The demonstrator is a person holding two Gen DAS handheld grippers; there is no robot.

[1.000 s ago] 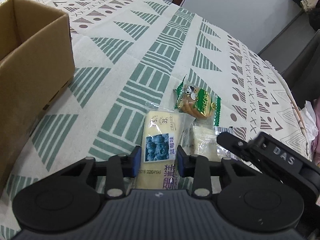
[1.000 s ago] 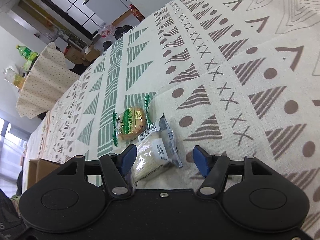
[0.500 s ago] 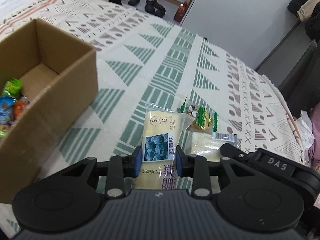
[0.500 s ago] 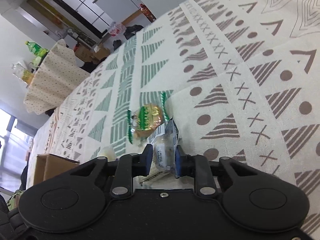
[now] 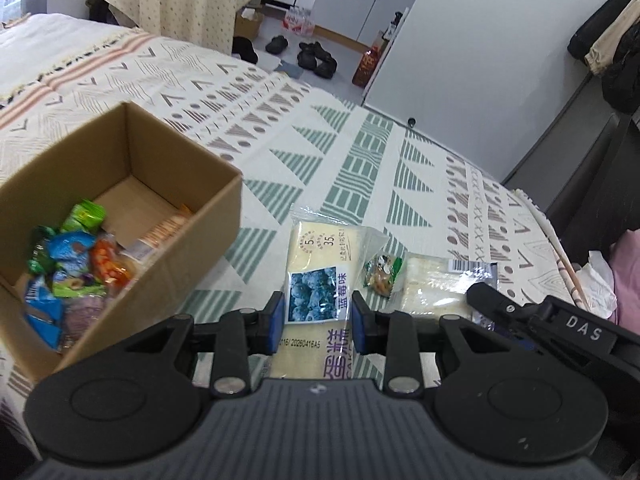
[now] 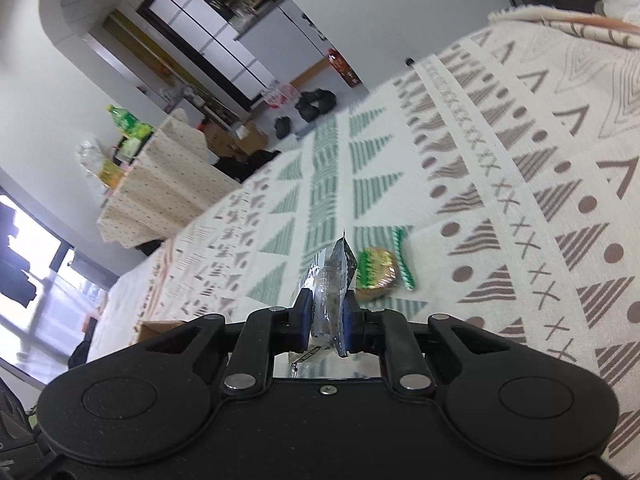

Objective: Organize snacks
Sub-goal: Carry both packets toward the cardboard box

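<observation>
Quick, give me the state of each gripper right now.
Left gripper: shut on the blueberry cake packet.
Right gripper: has just closed, shut on the clear wrapped snack.

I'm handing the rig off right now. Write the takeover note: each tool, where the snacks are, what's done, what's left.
Left tool: shut on the blueberry cake packet, held above the cloth.
Right tool: its jaws have just been closing and now pinch the clear-wrapped pastry by its end.
Cardboard box: to the left of the left tool on the patterned cloth, with several wrapped snacks already inside.
Green-wrapped biscuit: lying on the cloth beyond both tools, untouched.
Done: earlier snacks boxed; two packets gripped.
Left: put both held packets in the box, then fetch the green-wrapped biscuit.
</observation>
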